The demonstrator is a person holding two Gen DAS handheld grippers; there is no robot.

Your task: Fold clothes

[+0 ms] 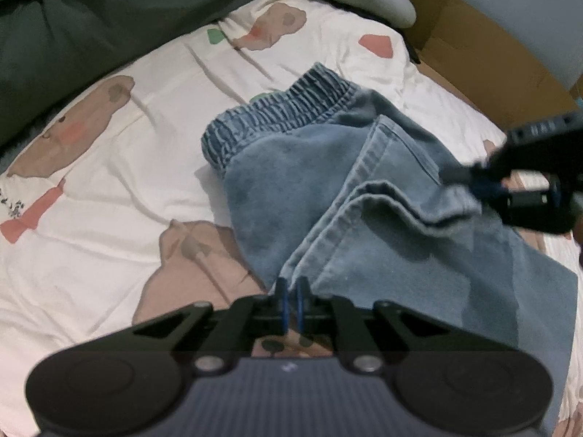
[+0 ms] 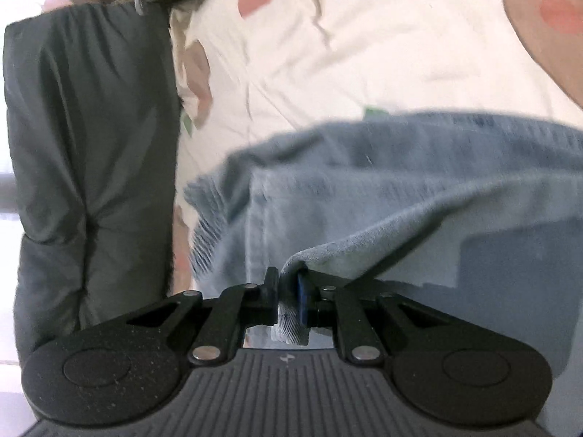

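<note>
Jeans [image 1: 298,182] lie on the bed [image 1: 109,167], legs doubled back toward the waistband [image 1: 277,109]. Left tool [image 1: 290,304] pinches the near fold; right tool [image 2: 288,284] pinches denim off to the right, both opposite the waistband.

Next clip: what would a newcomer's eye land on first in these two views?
The blue denim jeans, partly folded with the gathered elastic waistband toward the far side, lie in the middle of a cream bedsheet printed with brown bears. The right tongs pinch a fold of the denim, and the left tongs are shut at the near edge of the jeans. A dark green quilt lies bunched along the far left.
</note>
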